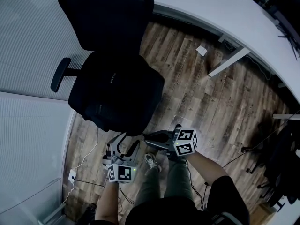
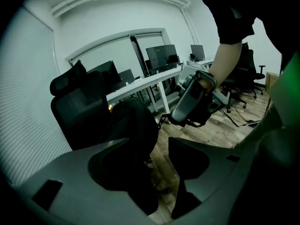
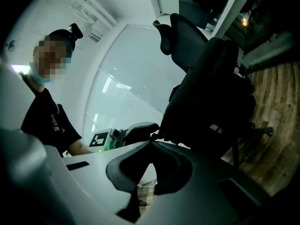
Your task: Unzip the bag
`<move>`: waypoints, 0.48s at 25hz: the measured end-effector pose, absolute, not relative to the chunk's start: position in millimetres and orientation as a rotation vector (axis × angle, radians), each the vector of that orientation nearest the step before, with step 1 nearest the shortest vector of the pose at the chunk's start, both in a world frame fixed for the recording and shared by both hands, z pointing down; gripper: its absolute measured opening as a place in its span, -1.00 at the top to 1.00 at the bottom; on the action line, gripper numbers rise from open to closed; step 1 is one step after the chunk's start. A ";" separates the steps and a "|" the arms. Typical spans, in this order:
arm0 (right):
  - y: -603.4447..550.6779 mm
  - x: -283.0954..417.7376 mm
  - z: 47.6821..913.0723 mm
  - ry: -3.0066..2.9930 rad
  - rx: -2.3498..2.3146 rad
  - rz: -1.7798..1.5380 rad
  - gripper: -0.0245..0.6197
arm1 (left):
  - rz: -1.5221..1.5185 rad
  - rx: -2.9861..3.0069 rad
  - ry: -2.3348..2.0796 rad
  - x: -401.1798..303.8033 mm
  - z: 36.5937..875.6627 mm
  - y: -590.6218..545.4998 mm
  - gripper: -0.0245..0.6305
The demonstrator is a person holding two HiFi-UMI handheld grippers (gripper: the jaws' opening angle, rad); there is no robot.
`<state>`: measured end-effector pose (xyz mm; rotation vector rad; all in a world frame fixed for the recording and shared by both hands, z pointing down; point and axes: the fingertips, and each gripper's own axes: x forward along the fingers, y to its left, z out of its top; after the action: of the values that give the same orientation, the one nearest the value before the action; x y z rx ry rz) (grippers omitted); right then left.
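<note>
A black bag [image 1: 117, 93] lies on the seat of a black office chair [image 1: 108, 13]. My right gripper [image 1: 149, 136] reaches in from the right to the bag's near edge. Its jaws are shut, pinching a small zipper pull [image 2: 162, 119] at their tips [image 3: 151, 142]. The left gripper [image 1: 129, 142] hovers just in front of the bag's near side with its jaws open and nothing between them [image 2: 149, 142]. Beyond those jaws, the left gripper view shows the bag [image 2: 133, 125] and the right gripper [image 2: 169, 121]. The bag [image 3: 211, 97] fills the right half of the right gripper view.
A long white desk [image 1: 225, 8] curves across the back, with a slanted leg [image 1: 229, 62] on the wooden floor. A white partition [image 1: 28, 125] stands at the left, with a cable and socket [image 1: 72, 175] at its foot. Dark chairs [image 1: 281, 158] crowd the right edge.
</note>
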<state>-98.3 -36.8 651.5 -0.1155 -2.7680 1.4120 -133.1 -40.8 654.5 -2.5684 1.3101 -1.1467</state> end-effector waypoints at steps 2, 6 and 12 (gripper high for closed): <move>-37.7 -99.6 650.8 -2.743 -0.135 1.472 0.78 | -1.167 -2.548 1.300 -132.8 657.7 -45.9 0.15; -41.1 -102.7 644.2 -2.715 -0.189 1.559 0.79 | -1.191 -2.492 1.292 -126.6 660.9 -56.5 0.16; -49.7 -104.4 633.8 -2.684 -0.251 1.641 0.79 | -1.212 -2.424 1.357 -131.2 657.9 -70.0 0.49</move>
<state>-104.4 -49.7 633.8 -0.2508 -2.6842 1.6414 -131.2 -70.0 657.9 -2.4239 1.3570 -1.2119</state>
